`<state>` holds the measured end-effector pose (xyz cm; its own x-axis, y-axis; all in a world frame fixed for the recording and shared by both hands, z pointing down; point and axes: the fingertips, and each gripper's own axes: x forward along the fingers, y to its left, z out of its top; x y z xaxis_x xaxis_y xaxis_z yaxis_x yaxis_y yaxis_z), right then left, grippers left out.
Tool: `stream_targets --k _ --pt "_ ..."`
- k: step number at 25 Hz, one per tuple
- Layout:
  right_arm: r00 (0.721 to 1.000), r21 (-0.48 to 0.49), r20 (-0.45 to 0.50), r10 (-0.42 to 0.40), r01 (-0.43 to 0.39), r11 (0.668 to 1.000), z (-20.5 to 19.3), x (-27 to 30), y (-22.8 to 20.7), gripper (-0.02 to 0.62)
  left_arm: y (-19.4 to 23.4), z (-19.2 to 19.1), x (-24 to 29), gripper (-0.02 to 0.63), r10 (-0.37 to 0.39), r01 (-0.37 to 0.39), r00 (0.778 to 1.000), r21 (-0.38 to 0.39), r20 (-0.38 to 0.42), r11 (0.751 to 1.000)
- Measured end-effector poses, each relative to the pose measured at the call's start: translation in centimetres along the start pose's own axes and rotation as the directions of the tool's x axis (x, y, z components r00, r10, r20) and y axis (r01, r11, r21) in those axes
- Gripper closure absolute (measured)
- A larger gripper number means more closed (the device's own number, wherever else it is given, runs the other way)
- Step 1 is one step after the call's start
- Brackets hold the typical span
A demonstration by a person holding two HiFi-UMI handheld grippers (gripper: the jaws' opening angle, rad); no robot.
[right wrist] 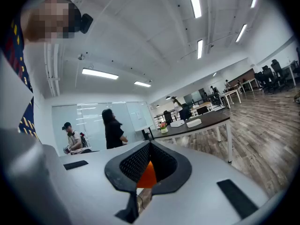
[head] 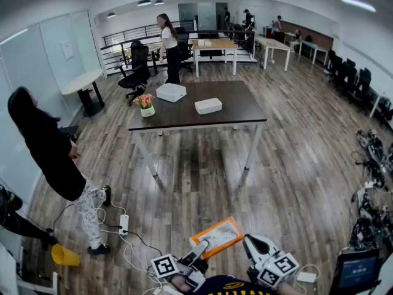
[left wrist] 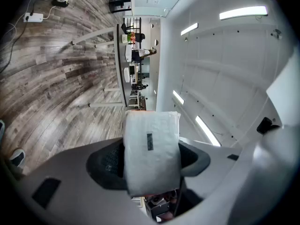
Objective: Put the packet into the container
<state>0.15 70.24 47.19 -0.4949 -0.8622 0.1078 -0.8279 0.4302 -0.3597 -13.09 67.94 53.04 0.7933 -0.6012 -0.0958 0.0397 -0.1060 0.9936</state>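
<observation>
The packet point(head: 216, 235), orange-edged with a pale printed face, is held low in front of me by my left gripper point(head: 199, 251). In the left gripper view the packet's pale back point(left wrist: 151, 149) fills the gap, and the left gripper point(left wrist: 151, 159) is shut on it. My right gripper point(head: 255, 248) hangs just right of the packet, shut and holding nothing. In the right gripper view, the right gripper point(right wrist: 149, 161) has its jaws together, with a bit of orange behind them. Two white containers point(head: 208, 106) point(head: 171, 92) sit on the dark table point(head: 184, 119) far ahead.
A flower pot point(head: 146, 105) stands at the table's left end. A person in black point(head: 52, 158) stands at the left. A power strip with cables point(head: 123, 224) and a yellow object point(head: 64, 255) lie on the wood floor. Equipment and a screen point(head: 356, 269) crowd the right edge.
</observation>
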Motion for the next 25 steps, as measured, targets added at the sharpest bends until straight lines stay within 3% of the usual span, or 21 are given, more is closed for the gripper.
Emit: stream_targets --k 10,18,25 --pt "1.000 0.005 0.008 -0.001 0.001 1.000 -0.1 -0.5 -0.6 0.584 0.4 -0.6 0.2 0.334 0.010 -0.010 1.000 -0.013 0.006 1.000" --pt "1.000 0.047 0.026 -0.015 0.014 0.999 0.9 -2.1 -2.9 0.581 -1.0 -0.7 1.8 0.334 -0.008 0.007 0.999 0.047 0.031 0.999" --pt "0.999 0.072 0.022 0.030 -0.031 0.997 1.5 -3.4 -5.2 0.580 -2.4 -2.4 4.4 0.334 -0.023 0.021 0.999 0.086 0.032 0.996"
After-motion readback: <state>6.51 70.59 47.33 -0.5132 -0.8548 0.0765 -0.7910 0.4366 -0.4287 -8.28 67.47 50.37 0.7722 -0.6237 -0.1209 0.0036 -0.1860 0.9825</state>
